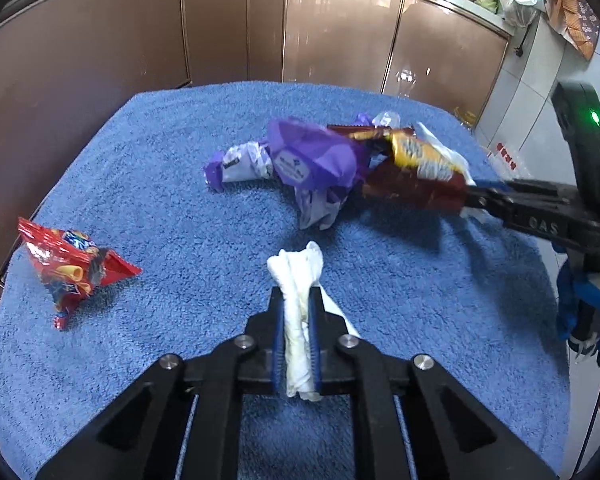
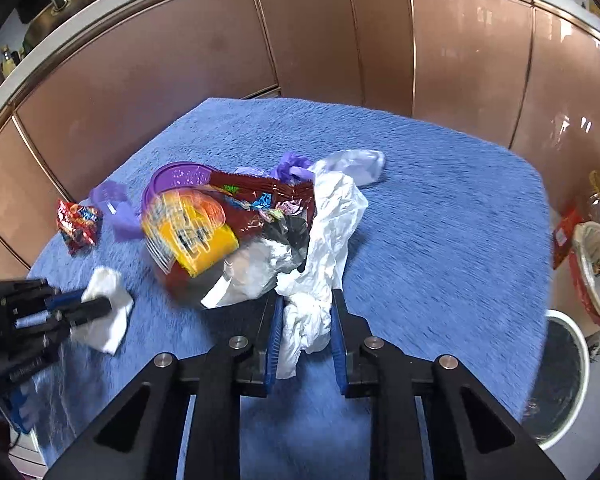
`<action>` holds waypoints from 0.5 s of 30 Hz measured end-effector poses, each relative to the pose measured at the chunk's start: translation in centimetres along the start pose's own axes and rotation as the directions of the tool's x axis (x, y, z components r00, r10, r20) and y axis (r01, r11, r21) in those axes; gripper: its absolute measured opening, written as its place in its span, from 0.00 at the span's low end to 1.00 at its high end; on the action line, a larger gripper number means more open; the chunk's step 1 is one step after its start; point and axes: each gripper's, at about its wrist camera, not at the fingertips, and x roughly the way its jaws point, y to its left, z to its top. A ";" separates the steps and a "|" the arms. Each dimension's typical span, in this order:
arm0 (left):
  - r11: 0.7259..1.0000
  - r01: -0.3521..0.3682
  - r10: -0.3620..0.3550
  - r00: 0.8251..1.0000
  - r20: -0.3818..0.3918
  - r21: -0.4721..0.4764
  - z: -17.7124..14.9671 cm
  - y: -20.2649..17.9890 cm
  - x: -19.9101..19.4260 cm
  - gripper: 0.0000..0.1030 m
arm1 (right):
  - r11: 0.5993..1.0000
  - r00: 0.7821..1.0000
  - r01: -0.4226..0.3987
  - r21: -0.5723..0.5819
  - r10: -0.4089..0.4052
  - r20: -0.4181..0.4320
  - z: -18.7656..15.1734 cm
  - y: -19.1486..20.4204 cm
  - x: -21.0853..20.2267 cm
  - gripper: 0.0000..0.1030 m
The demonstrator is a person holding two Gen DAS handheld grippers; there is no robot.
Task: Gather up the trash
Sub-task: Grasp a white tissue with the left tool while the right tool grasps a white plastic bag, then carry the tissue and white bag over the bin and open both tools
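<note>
The left tool (image 1: 296,320) is clamped on a tissue (image 1: 298,280) and the right tool (image 2: 305,336) on a plastic bag (image 2: 328,216) of wrappers, both raised off the table (image 2: 440,200), likely for disposal.

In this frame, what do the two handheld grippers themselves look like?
Both are black plastic linkages with silver pivot bolts and ribbed blue pads inside the fingers. The left gripper and right gripper match. Seen from the left wrist, the right unit carries embossed lettering, a lit green indicator, blue wrapping and a thin dark cable.
</note>
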 end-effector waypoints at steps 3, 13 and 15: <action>1.000 0.000 -0.001 1.000 0.020 0.002 0.1 0.2 -1.4 0.10 | 1.000 1.000 0.006 -0.002 -0.006 0.015 -1.1 -0.2 -1.9 0.21; 0.999 0.031 -0.030 0.996 0.090 -0.013 0.6 -0.4 -5.8 0.09 | 1.000 0.993 -0.014 0.024 0.011 0.122 -4.5 -1.1 -10.5 0.21; 0.999 0.033 -0.033 0.994 0.107 -0.003 0.9 -1.0 -6.8 0.09 | 0.999 0.989 -0.012 0.035 0.007 0.146 -4.7 -2.2 -12.1 0.21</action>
